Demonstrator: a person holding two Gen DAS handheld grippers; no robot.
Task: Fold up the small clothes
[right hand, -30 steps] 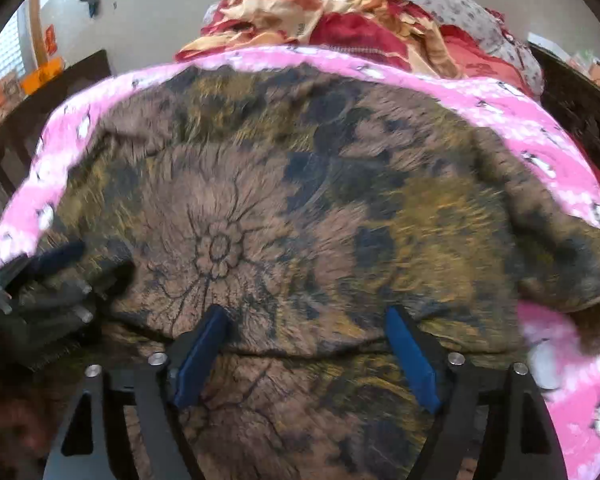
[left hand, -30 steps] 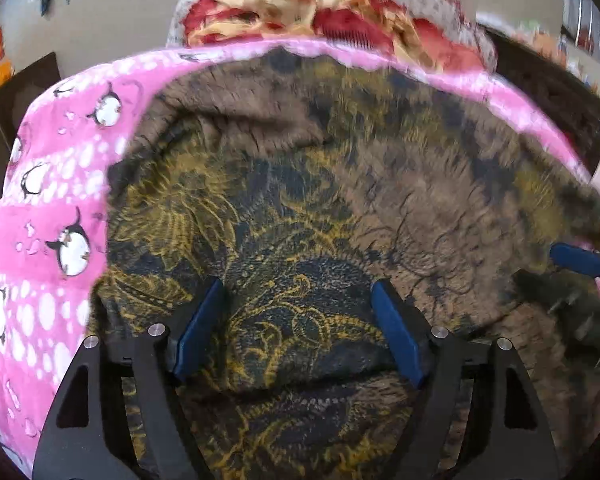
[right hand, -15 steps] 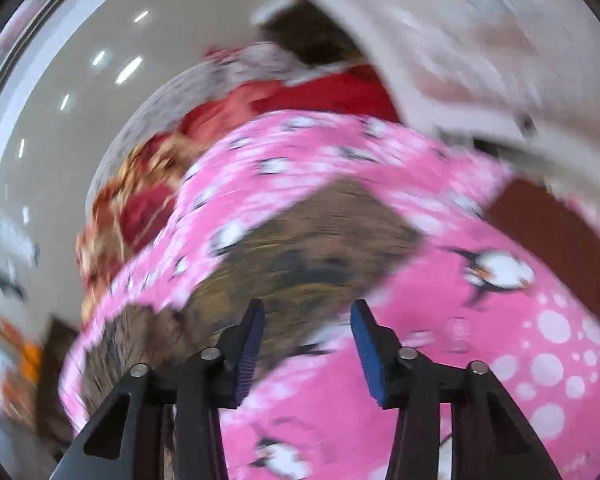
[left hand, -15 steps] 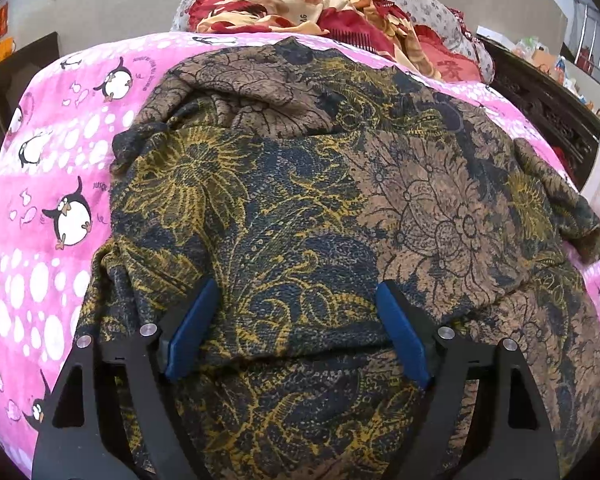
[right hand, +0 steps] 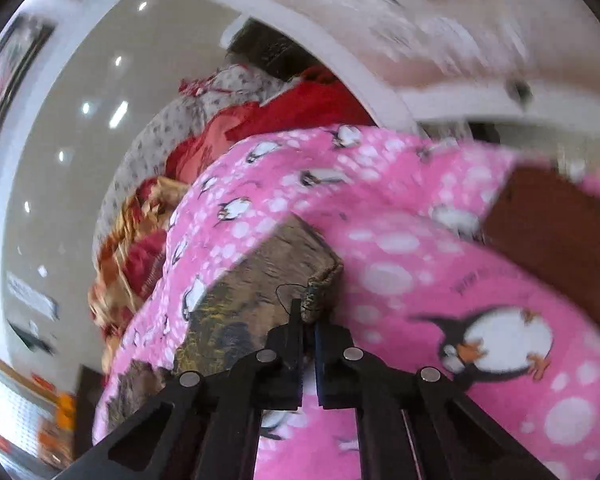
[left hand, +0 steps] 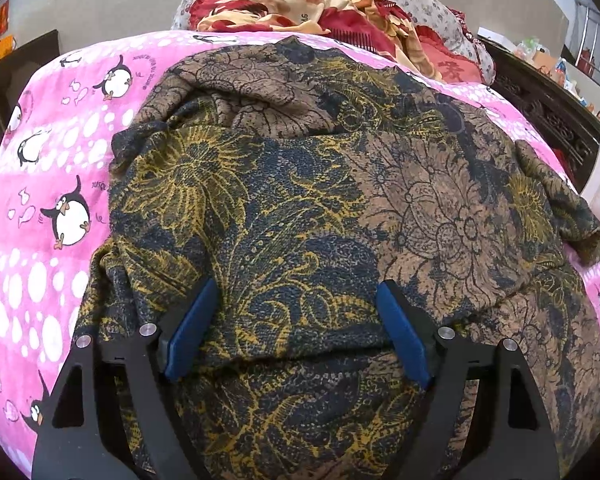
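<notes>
A brown, gold and dark-blue floral garment [left hand: 320,208] lies spread over a pink penguin-print blanket [left hand: 60,184]. My left gripper [left hand: 296,320] is open just above the garment's near part, blue pads wide apart, holding nothing. In the tilted right wrist view my right gripper [right hand: 309,320] is shut on the cuff end of the garment's sleeve [right hand: 260,280], which stretches away over the pink blanket [right hand: 420,280]. That sleeve shows at the far right in the left wrist view [left hand: 556,204].
A pile of red and orange cloth [left hand: 320,4] lies on a grey flowered pillow at the bed's far end. Dark carved wooden furniture [left hand: 540,108] stands to the right. A brown board [right hand: 560,236] lies beyond the blanket's edge in the right wrist view.
My right gripper has swung off the garment's body to its right sleeve, tilted sharply, and closed on the cuff. My left gripper has stayed open over the garment and barely moved.
</notes>
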